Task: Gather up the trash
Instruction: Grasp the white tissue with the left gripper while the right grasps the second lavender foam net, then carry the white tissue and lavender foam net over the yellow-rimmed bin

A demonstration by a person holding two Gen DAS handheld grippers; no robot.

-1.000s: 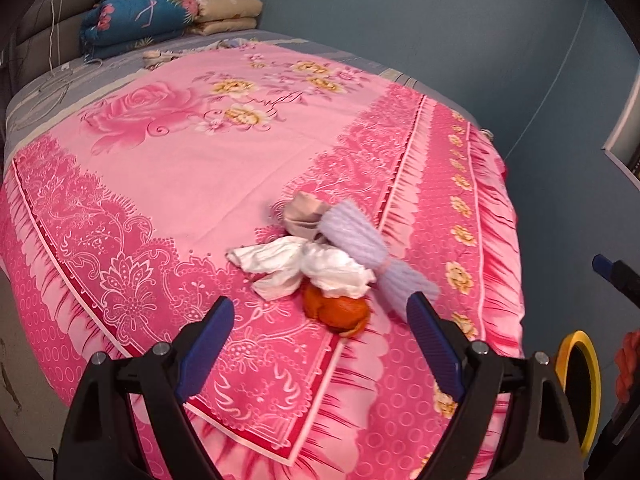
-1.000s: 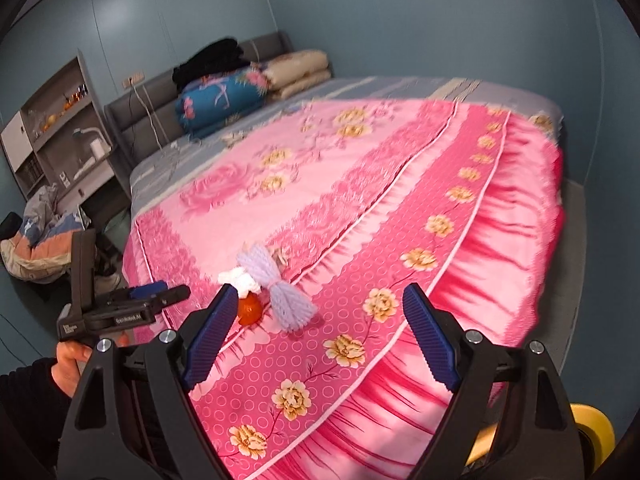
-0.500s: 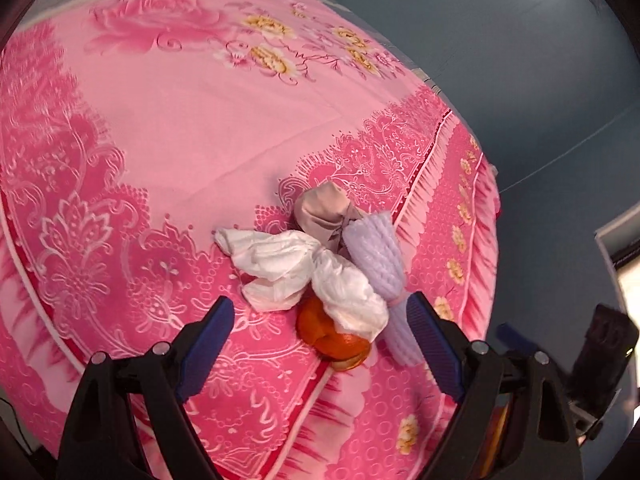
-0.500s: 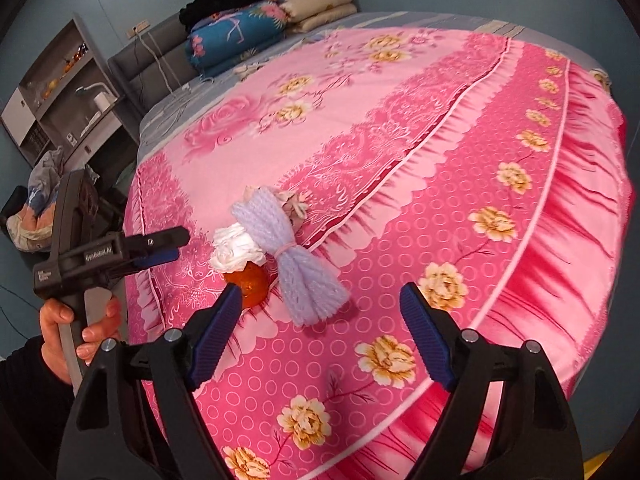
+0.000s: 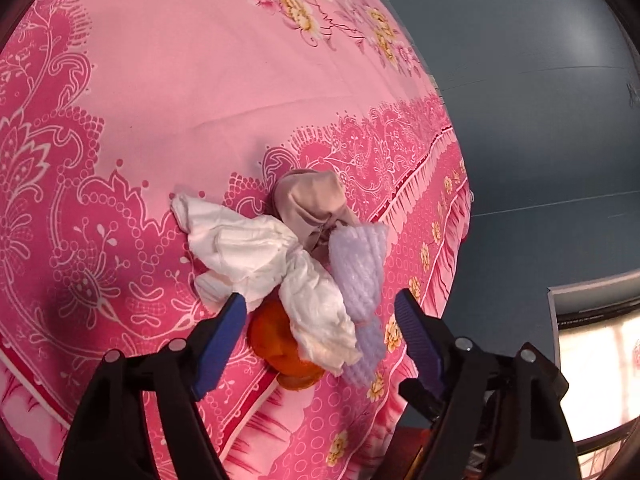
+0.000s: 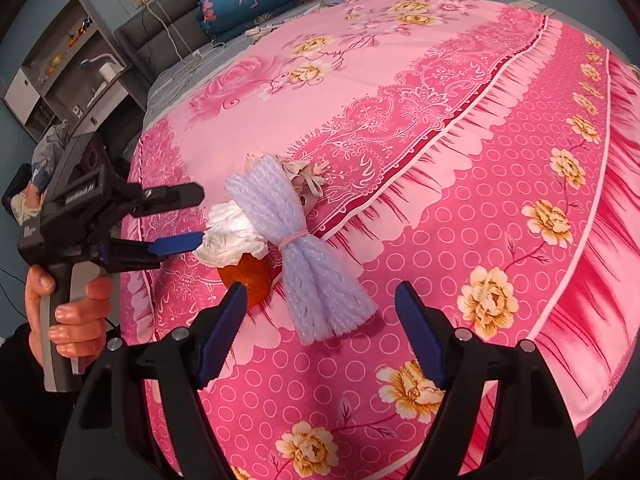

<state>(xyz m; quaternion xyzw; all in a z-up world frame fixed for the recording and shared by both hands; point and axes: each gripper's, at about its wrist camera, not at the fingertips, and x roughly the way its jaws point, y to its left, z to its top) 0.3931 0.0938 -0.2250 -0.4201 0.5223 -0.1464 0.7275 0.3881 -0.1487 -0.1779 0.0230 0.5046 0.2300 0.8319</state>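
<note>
Left claw (image 5: 320, 332): jaws apart, straddling the crumpled tissue (image 5: 276, 264) and orange peel (image 5: 280, 348)
Right claw (image 6: 320, 320): jaws apart, empty, near the purple foam net (image 6: 304, 248)
Trash: heaped near the bed's corner
Risk: closing could pinch the bedspread (image 6: 460, 128) – or scatter the pile
Room: blue walls, shelf unit (image 6: 60, 64)

A bedroom — floral bed (image 6: 360, 92), folded quilts (image 6: 256, 0).

Orange peel (image 5: 276, 344) mostly under white tissue (image 5: 280, 264) (beige wad (image 6: 304, 176) behind purple foam net (image 6: 296, 248)), shelf items too small.
</note>
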